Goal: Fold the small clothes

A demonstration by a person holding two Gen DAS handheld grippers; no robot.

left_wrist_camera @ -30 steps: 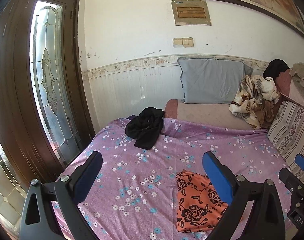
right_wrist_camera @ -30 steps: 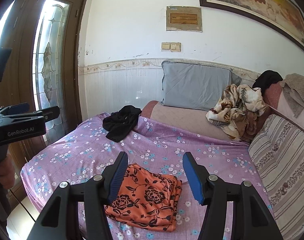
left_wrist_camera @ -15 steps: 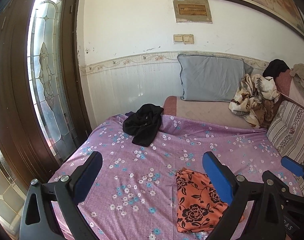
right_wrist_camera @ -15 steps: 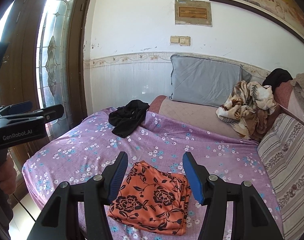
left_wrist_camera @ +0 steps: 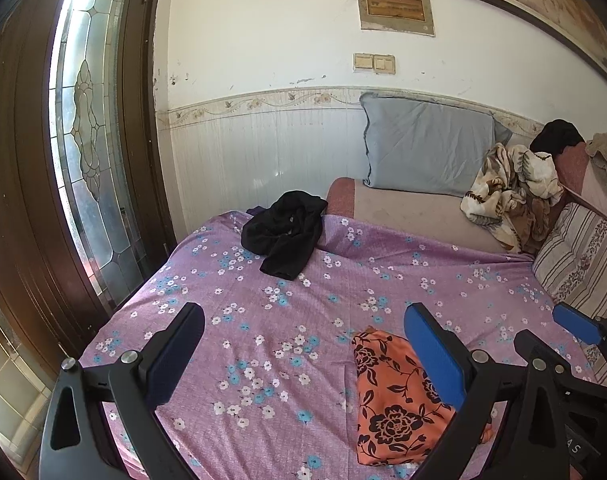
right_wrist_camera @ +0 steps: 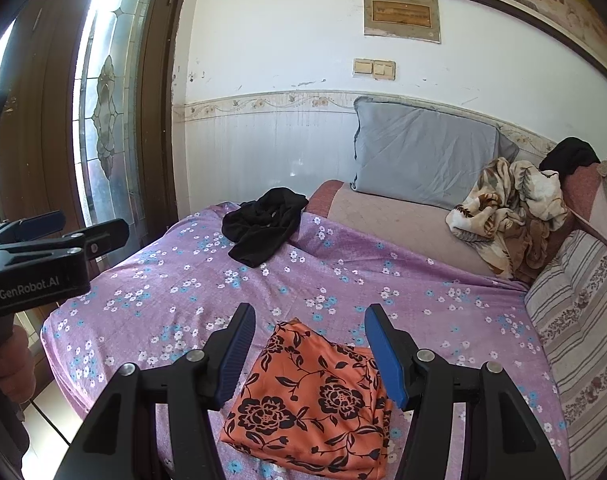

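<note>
On the purple flowered bed sheet [right_wrist_camera: 423,288], the orange black-flowered cloth [right_wrist_camera: 315,400] lies folded. The crumpled black garment [right_wrist_camera: 263,228] waits unfolded. Both grippers' jaws are open, empty.

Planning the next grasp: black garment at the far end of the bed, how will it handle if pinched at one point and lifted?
The black garment lies crumpled in soft folds, so it is probably floppy and would drape and unfurl from one pinch. It looks thin, so likely light. One end trails down the bedsheet; pushed, it would likely bunch, not slide whole.
</note>
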